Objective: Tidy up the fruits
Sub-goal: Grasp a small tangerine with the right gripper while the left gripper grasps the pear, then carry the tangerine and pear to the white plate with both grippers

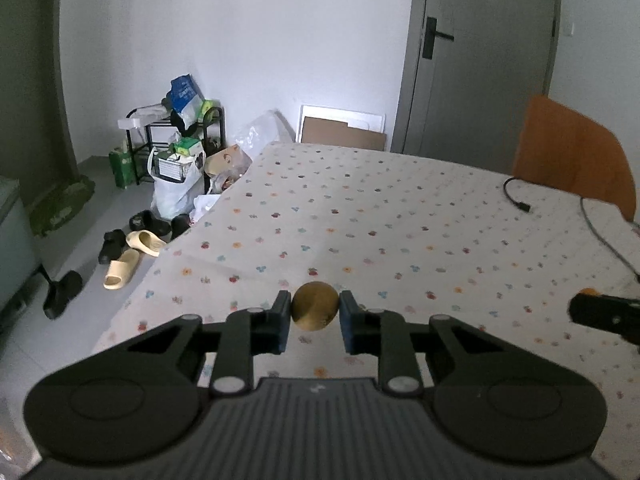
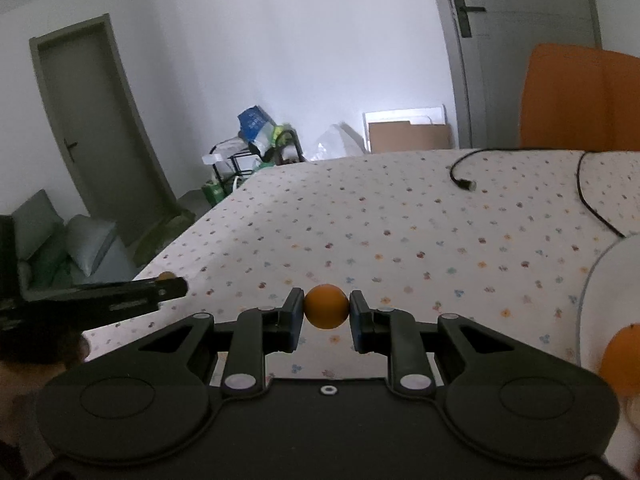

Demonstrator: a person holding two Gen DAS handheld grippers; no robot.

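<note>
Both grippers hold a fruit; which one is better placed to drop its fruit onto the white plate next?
Right, probably. The right gripper holds an orange fruit, and the white plate lies just to its right. The left gripper, holding a brownish fruit, sees no plate.

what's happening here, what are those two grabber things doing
A person is sorting fruit with a handheld gripper in each hand, over a table with a floral cloth. The left gripper is shut on a brownish round fruit, held above the cloth. The right gripper is shut on a small orange fruit. At the right edge of the right wrist view sits a white plate with another orange fruit on it. A black cable lies farther back.
</note>
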